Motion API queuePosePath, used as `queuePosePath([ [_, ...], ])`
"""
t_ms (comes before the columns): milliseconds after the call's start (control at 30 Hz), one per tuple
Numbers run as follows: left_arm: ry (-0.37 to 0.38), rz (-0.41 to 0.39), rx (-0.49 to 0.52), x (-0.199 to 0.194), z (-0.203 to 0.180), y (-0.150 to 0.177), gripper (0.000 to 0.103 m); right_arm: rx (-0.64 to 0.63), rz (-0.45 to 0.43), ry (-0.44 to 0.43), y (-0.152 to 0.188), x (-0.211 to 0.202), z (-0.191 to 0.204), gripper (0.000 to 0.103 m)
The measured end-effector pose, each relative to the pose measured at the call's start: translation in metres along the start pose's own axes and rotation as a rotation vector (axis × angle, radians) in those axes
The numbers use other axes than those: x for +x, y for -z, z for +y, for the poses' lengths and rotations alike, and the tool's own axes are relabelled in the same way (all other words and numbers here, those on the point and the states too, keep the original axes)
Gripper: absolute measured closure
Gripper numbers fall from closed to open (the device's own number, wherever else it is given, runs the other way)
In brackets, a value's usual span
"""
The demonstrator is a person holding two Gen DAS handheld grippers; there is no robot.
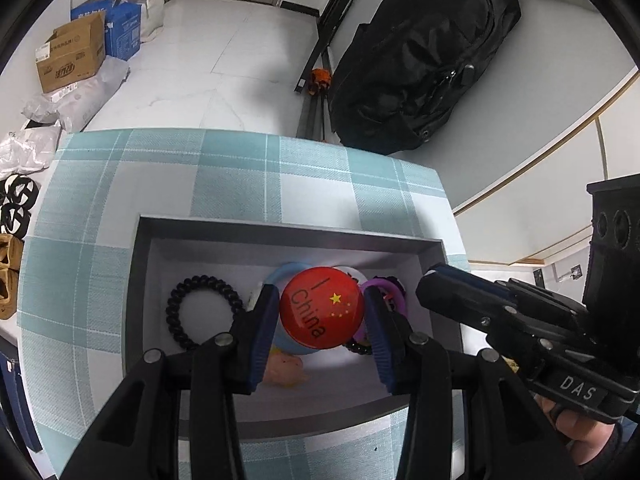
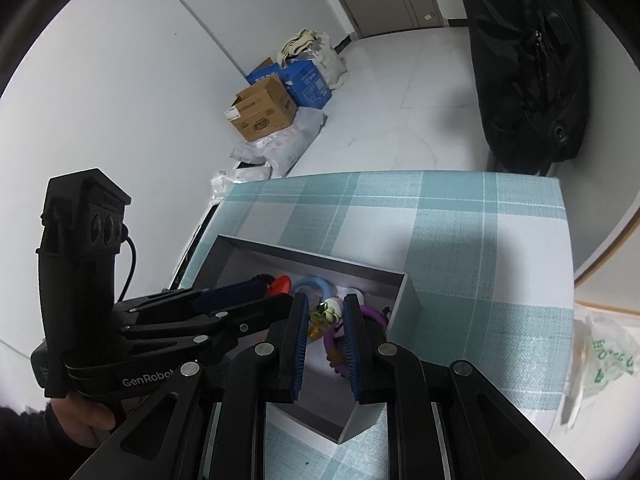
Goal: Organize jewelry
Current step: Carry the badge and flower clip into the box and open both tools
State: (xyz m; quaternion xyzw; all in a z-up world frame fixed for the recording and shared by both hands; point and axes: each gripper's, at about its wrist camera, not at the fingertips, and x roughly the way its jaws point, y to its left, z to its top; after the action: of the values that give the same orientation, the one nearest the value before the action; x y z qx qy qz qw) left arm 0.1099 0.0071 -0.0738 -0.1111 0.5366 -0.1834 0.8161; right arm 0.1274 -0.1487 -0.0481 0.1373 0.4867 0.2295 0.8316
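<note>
My left gripper [image 1: 320, 316] is clamped edge to edge on the red badge [image 1: 321, 307], held over the grey box [image 1: 280, 232] on the checked counter [image 1: 160, 184]. It is a light, stiff disc with a glossy face (slippery, I judge), so the rim grip is correct. My right gripper [image 2: 326, 320] pinches a small green-and-white trinket [image 2: 329, 310], probably light and delicate. Beyond, the black beaded bracelet [image 1: 204, 312] lies inside; best lifted by its band.

My left tongs [image 1: 322, 312] pinch a round red "China" badge [image 1: 321, 307] above the grey box [image 1: 280, 228]; a black beaded bracelet [image 1: 204, 312] lies at its left.
</note>
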Motion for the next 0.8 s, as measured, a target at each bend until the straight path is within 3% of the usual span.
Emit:
queuePosePath([
  [200, 0.006, 0.046, -0.02, 0.009, 0.0, 0.001, 0.065, 0.015, 0.012, -0.007, 0.0, 0.004, -0.001, 0.085],
  [333, 0.027, 0.027, -0.035, 0.001, 0.003, 0.002, 0.05, 0.021, 0.002, -0.002, 0.0, 0.0, 0.0, 0.083],
  [400, 0.029, 0.006, -0.029, -0.005, 0.001, 0.002, 0.045, 0.018, -0.015, -0.004, 0.0, -0.005, 0.001, 0.076],
  [633, 0.006, -0.037, -0.024, -0.017, -0.001, 0.001, 0.044, 0.012, -0.084, 0.012, 0.0, -0.022, 0.006, 0.056],
  [700, -0.021, -0.063, -0.018, -0.023, -0.002, 0.003, 0.045, 0.001, -0.098, 0.029, 0.002, -0.024, 0.01, 0.045],
  [800, -0.036, -0.088, -0.014, -0.031, -0.002, 0.005, 0.044, -0.013, -0.124, 0.054, 0.004, -0.029, 0.012, 0.036],
])
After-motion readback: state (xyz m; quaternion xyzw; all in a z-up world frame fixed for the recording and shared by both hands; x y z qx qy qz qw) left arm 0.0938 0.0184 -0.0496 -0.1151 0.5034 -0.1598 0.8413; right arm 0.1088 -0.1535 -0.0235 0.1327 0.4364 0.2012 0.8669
